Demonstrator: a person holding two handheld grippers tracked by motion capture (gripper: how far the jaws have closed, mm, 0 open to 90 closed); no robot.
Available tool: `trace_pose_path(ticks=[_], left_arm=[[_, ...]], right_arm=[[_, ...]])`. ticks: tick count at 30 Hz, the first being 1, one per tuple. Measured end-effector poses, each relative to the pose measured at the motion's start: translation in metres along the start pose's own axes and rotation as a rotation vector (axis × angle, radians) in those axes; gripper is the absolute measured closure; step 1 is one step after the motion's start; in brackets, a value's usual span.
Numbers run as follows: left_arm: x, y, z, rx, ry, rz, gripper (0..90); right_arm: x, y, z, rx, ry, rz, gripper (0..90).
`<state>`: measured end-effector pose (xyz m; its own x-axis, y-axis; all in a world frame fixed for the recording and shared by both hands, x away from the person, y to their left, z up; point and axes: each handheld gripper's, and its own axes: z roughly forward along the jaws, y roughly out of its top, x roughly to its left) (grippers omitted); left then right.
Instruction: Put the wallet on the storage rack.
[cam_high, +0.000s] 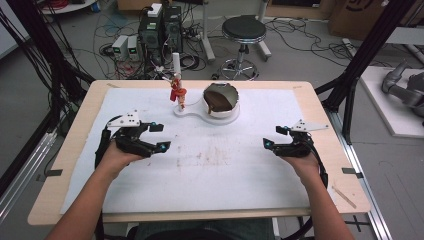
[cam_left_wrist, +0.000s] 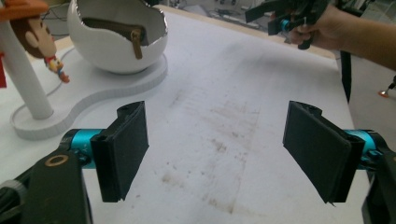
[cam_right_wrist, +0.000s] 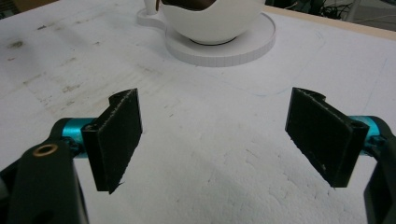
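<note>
A white egg-shaped shell (cam_high: 227, 107) with a jagged open front stands on a flat white base (cam_high: 192, 113) at the back middle of the table. Something brown (cam_high: 219, 96) with a zip pull (cam_left_wrist: 136, 44) lies inside it. On the same base rises a white post (cam_high: 176, 62) with a small cowboy figure (cam_high: 178, 93) hanging on it. My left gripper (cam_high: 162, 136) is open at the left of the mat, nothing between its pads (cam_left_wrist: 122, 149). At the right, my right gripper (cam_high: 273, 137) is open too, pointing toward the shell (cam_right_wrist: 215, 21), its pads (cam_right_wrist: 116, 137) empty.
The table wears a white mat (cam_high: 210, 185) with brownish stains (cam_high: 207, 157) at its middle. Behind the table stand a round black stool (cam_high: 243, 30), computer boxes (cam_high: 161, 30) and loose cables on the floor. Black frame legs (cam_high: 357, 75) flank the table.
</note>
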<state>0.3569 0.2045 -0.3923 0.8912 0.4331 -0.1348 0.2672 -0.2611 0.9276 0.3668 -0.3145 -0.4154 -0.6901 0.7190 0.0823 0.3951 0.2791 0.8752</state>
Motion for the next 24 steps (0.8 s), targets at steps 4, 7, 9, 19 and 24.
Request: trace_pose_path(ticks=[4, 7, 9, 19, 24], left_arm=[[0.004, -0.007, -0.002, 0.006, 0.013, -0.016, 19.9], [0.005, -0.010, -0.002, 0.015, 0.016, -0.017, 19.9], [0.005, -0.011, -0.002, 0.013, 0.017, -0.019, 19.9], [0.006, -0.013, -0.005, 0.009, 0.025, -0.032, 19.9], [0.006, -0.014, -0.003, 0.024, 0.023, -0.031, 19.9]], right_arm=[[0.000, -0.001, 0.002, 0.008, 0.001, -0.007, 18.9], [0.000, -0.001, 0.004, 0.015, 0.004, -0.006, 18.9], [0.001, -0.001, 0.004, 0.023, 0.004, -0.007, 18.9], [0.002, 0.000, 0.006, 0.018, 0.005, -0.014, 18.9], [0.001, 0.000, 0.006, 0.018, 0.008, -0.012, 18.9]])
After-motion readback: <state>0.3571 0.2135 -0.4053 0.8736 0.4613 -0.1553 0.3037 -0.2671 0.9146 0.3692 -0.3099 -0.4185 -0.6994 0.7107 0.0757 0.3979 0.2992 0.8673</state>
